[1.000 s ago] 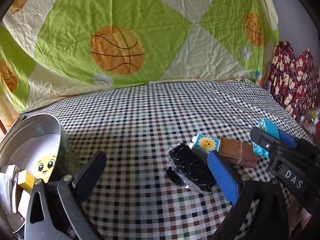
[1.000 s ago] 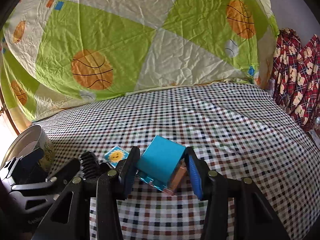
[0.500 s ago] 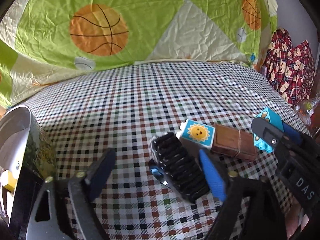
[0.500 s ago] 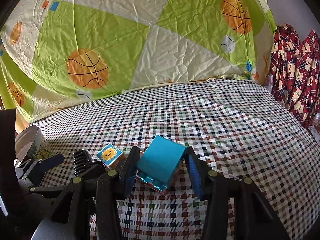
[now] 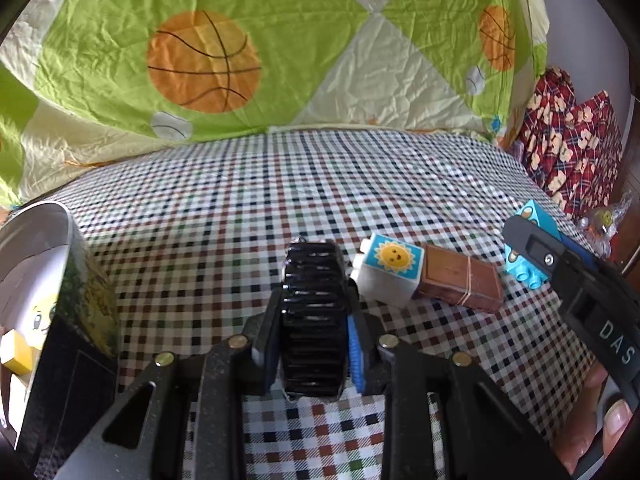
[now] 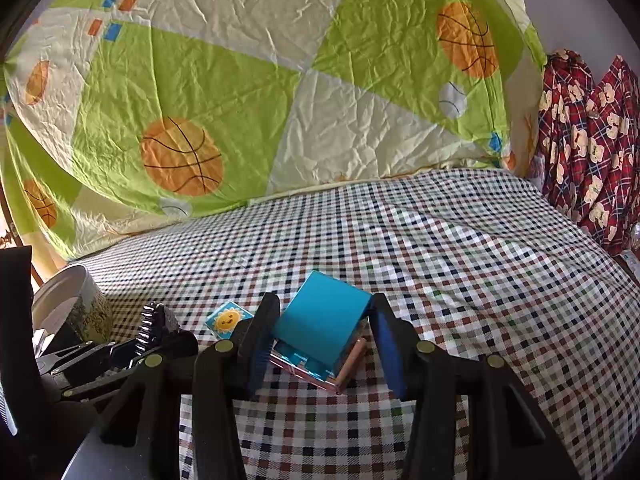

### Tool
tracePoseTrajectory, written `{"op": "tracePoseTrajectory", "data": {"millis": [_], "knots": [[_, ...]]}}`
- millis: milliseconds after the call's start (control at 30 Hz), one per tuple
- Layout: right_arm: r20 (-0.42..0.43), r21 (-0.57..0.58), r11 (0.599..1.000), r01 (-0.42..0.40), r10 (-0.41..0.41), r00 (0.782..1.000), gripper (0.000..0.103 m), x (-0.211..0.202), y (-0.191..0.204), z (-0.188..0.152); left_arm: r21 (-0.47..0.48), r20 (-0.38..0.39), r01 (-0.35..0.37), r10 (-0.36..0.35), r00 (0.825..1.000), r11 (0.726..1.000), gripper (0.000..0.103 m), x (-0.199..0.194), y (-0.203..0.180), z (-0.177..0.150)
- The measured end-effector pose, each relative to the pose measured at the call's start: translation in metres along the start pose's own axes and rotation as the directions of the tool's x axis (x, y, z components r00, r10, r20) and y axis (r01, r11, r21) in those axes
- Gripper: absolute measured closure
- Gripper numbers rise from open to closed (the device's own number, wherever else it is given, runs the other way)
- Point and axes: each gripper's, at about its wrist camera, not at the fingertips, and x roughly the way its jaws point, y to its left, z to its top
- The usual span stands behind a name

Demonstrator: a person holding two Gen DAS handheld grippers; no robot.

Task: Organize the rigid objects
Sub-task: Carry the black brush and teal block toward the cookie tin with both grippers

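Note:
My left gripper (image 5: 315, 320) is shut on a black ribbed clip (image 5: 312, 272), which lies on the checked sheet with a pad pressed to each side. Just right of the clip lie a white block with a sun picture (image 5: 394, 264) and a brown block (image 5: 460, 280). In the right wrist view my right gripper (image 6: 324, 332) is shut on a tilted turquoise block (image 6: 324, 320), directly over the brown block (image 6: 352, 364). Whether the two touch I cannot tell. A round tin (image 5: 92, 280) at the left holds a yellow block (image 5: 16, 352).
The checked sheet (image 6: 480, 280) stretches far and right of the objects. A green quilt with basketballs (image 6: 240, 100) rises behind it. Red plaid cloth (image 6: 592, 140) hangs at the right. A person's hand (image 5: 600, 420) grips the right tool.
My left gripper swung from beside the tin over to the black clip and closed on it. The right gripper kept its hold on the turquoise block and stayed put.

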Motion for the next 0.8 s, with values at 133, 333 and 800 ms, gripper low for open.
{"op": "tracePoseTrajectory", "data": {"millis": [133, 333, 800], "knots": [[0.028, -0.008, 1.000, -0.019, 0.019, 0.999, 0.054, -0.004, 0.007, -0.001, -0.015, 0.078, -0.038, 0.039, 0.996, 0.999, 0.077, -0.016, 0.006, -0.003], [0.061, -0.024, 0.999, -0.023, 0.024, 0.998, 0.054, -0.010, 0.018, -0.003, -0.047, 0.199, -0.084, 0.092, 0.976, 0.995, 0.077, -0.040, 0.016, -0.007], [0.135, -0.094, 0.995, 0.027, -0.014, 0.991, 0.054, -0.024, 0.042, -0.008, -0.067, 0.322, -0.145, 0.159, 0.933, 0.987, 0.077, -0.073, 0.033, -0.019]]}}
